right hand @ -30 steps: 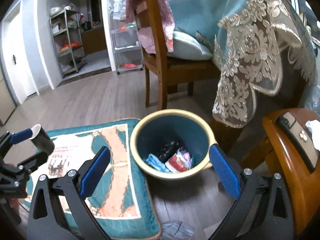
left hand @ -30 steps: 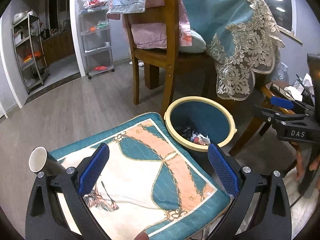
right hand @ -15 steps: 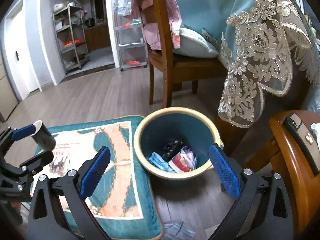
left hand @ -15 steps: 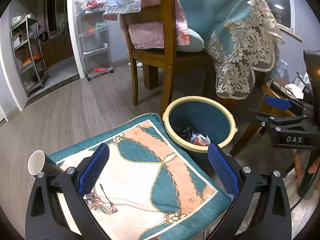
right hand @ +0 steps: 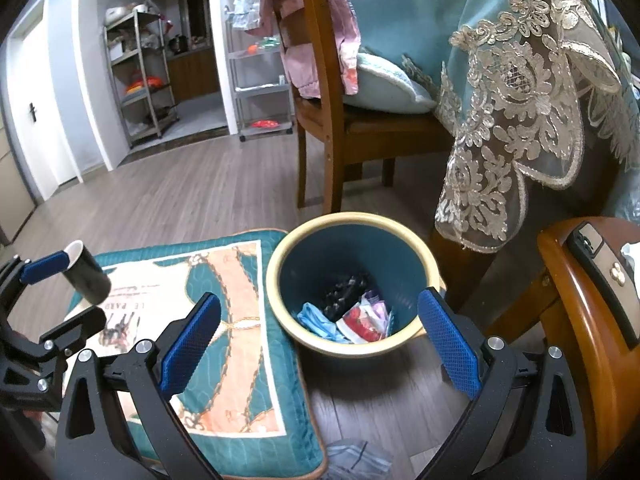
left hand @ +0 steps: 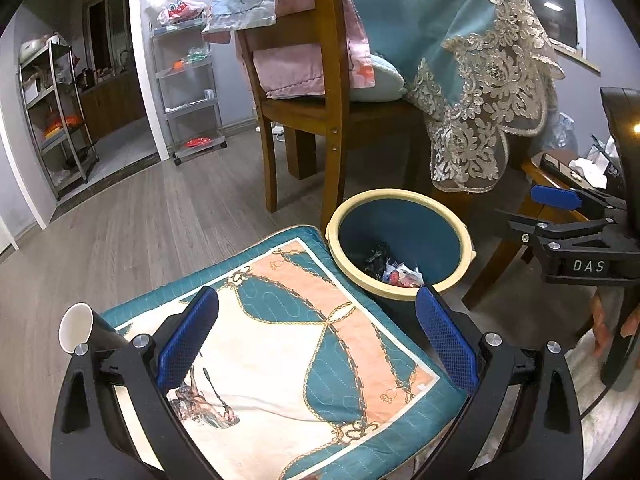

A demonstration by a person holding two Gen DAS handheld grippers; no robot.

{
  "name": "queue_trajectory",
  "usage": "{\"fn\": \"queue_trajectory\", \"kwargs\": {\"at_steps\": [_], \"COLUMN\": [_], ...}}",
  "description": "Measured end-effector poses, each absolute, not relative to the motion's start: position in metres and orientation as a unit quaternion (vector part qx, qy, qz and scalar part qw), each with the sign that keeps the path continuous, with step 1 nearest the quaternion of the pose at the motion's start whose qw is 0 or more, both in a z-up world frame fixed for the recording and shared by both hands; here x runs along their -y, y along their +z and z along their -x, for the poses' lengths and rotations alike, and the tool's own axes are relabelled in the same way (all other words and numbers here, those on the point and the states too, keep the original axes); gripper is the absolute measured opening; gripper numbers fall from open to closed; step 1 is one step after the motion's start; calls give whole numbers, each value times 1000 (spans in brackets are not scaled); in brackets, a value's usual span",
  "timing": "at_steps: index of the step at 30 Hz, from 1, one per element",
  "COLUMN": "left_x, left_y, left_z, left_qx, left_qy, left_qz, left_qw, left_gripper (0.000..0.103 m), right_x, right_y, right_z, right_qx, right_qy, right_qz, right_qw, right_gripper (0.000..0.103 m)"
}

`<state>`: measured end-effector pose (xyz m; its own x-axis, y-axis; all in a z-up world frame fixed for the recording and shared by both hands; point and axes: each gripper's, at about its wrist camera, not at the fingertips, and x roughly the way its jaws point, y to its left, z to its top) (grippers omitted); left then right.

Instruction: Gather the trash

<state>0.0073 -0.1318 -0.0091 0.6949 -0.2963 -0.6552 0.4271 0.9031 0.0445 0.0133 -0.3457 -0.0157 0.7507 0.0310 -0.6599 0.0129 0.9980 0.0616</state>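
Note:
A teal bin with a cream rim stands on the floor beside a patterned cushion and holds wrappers and a blue scrap; it also shows in the right wrist view. A black paper cup with a white inside lies on the cushion's left edge, outside my left finger. My left gripper is open and empty above the cushion. In the right wrist view the cup sits beside the left gripper's blue pad. My right gripper is open and empty, just before the bin.
A wooden chair draped with pink cloth stands behind the bin. A table with a teal lace cloth is at the right. A wooden stool with a remote sits at far right. A crumpled scrap lies on the floor. Shelving racks stand at the back.
Both grippers have shifted only slightly; the view of the bin and cushion has drifted a little. Both stay open and empty.

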Motion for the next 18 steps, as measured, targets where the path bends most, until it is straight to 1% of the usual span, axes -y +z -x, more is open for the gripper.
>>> {"fn": "queue_trajectory", "kwargs": {"at_steps": [18], "left_x": [128], "left_y": [-8], "left_z": [-9], "left_qx": [-340], "left_qy": [-197], "left_qz": [-91], "left_qw": [915], "left_gripper": [97], "right_x": [349], "right_y": [-20], "right_z": [-17], "right_qx": [-361], "right_qy": [7], "right_qz": [-33], "right_qw": [932], "right_gripper": [98]}}
